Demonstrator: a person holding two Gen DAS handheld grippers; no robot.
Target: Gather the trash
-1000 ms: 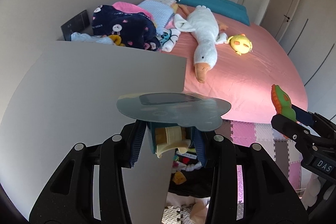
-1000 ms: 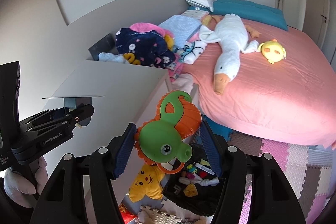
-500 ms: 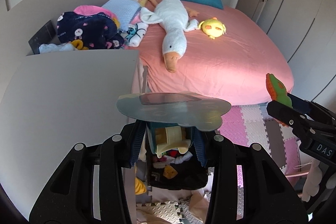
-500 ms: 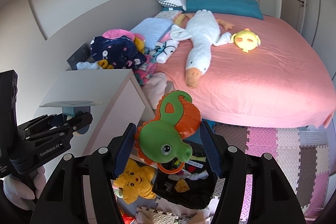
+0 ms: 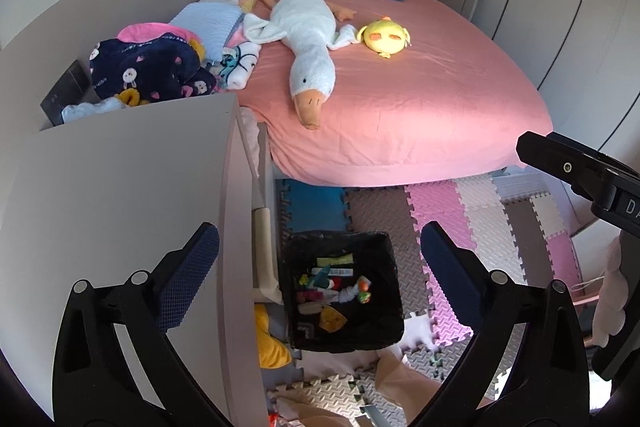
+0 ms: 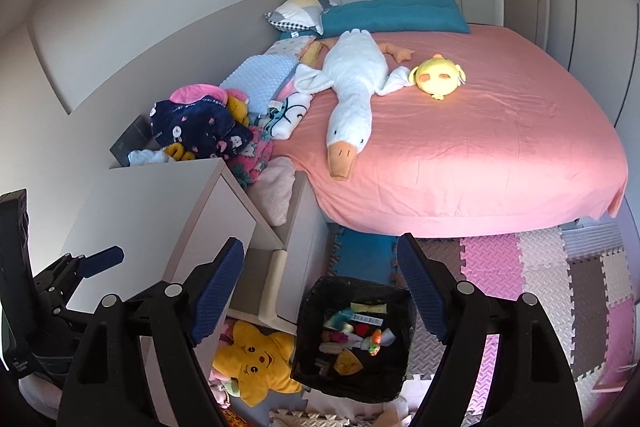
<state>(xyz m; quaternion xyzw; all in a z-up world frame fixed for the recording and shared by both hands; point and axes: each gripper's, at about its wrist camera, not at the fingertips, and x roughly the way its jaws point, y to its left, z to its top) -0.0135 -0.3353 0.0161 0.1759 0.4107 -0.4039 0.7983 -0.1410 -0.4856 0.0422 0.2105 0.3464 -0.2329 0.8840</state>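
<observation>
Trash bin, a black box on the foam floor mat, sits below and between the fingers of both my grippers, already holding small colourful scraps and toys. My left gripper is tilted steeply down over it, its jaws opening wide with nothing between them. My right gripper angles down just beside it, jaws also opening and empty. A grey cabinet stands left of the bin, and the pink bed lies beyond.
</observation>
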